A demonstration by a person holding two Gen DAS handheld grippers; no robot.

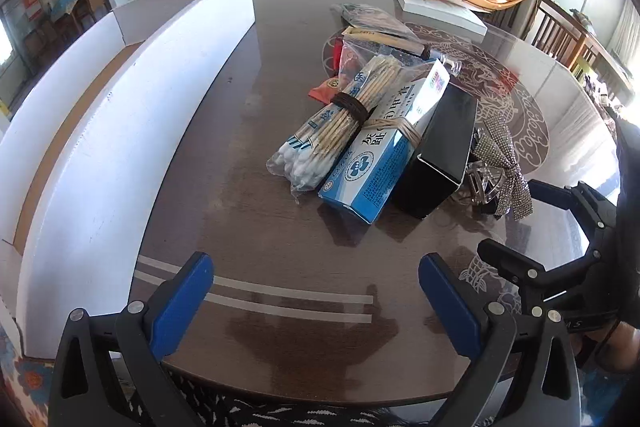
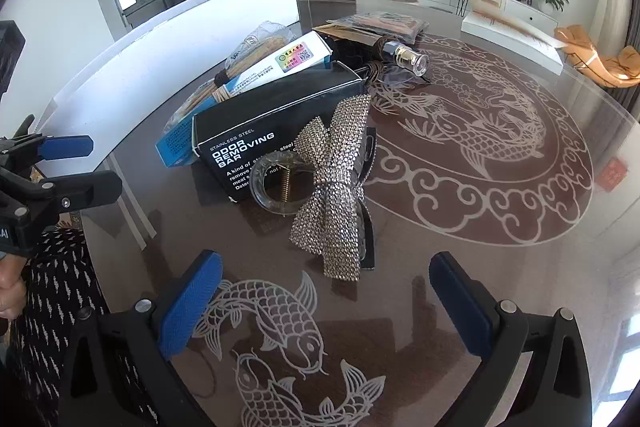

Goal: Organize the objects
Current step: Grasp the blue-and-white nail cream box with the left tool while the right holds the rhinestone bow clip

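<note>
A pile lies mid-table: a bag of cotton swabs (image 1: 328, 131), a blue and white box (image 1: 380, 155) bound with a rubber band, a black "odor removing bar" box (image 1: 440, 151) (image 2: 276, 131), a rhinestone bow hair clip (image 1: 504, 163) (image 2: 336, 195), a clear ring (image 2: 280, 187) and a small glass bottle (image 2: 408, 57). A large open white box (image 1: 132, 115) (image 2: 168, 47) stands to the left. My left gripper (image 1: 316, 303) is open and empty, short of the pile. My right gripper (image 2: 324, 307) is open and empty, just short of the bow; it also shows in the left wrist view (image 1: 532, 227).
The table (image 2: 500, 227) is dark glass with etched fish patterns. Flat packets (image 1: 376, 19) lie behind the pile. A white flat box (image 1: 440, 11) sits at the far right. A wooden chair (image 1: 560, 35) stands beyond the table's right edge.
</note>
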